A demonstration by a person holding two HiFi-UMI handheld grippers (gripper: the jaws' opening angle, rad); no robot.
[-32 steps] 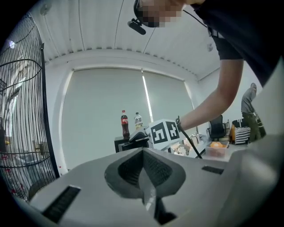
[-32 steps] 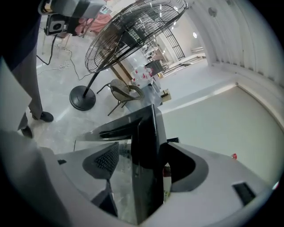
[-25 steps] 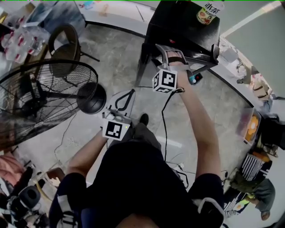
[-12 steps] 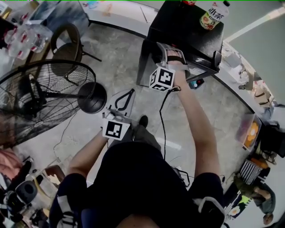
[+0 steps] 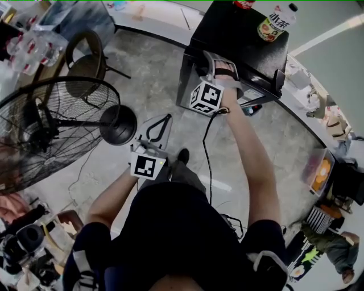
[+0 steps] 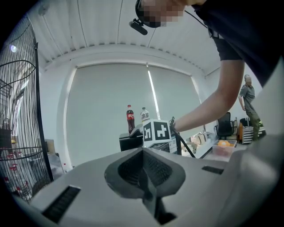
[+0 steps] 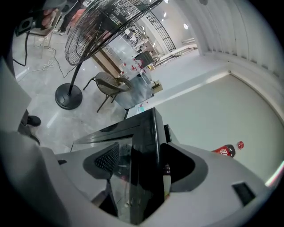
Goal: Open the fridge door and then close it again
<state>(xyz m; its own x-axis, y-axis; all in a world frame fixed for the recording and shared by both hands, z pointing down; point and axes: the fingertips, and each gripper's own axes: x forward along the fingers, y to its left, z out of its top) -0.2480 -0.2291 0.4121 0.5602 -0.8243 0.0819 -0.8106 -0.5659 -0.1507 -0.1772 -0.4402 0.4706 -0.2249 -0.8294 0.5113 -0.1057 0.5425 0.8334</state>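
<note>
A small black fridge [image 5: 239,34] stands ahead of me on the concrete floor. Its dark glass door [image 5: 263,88] hangs partly swung out from the cabinet. My right gripper [image 5: 219,62] reaches to the door's free edge. In the right gripper view the door panel [image 7: 144,133] runs between the jaws, and my right gripper [image 7: 140,166] is shut on it. My left gripper [image 5: 159,126] is held low by my waist, away from the fridge. In the left gripper view my left gripper [image 6: 144,170] is shut with nothing in it.
A tea bottle [image 5: 272,23] and a cola bottle [image 5: 243,3] stand on the fridge top. A large standing fan [image 5: 57,125] is at the left, a chair [image 5: 85,57] behind it. A black cable [image 5: 207,153] trails across the floor. Cluttered boxes line the right wall.
My right gripper has shifted a little left and toward the fridge, keeping hold of the door edge. The left gripper has barely moved.
</note>
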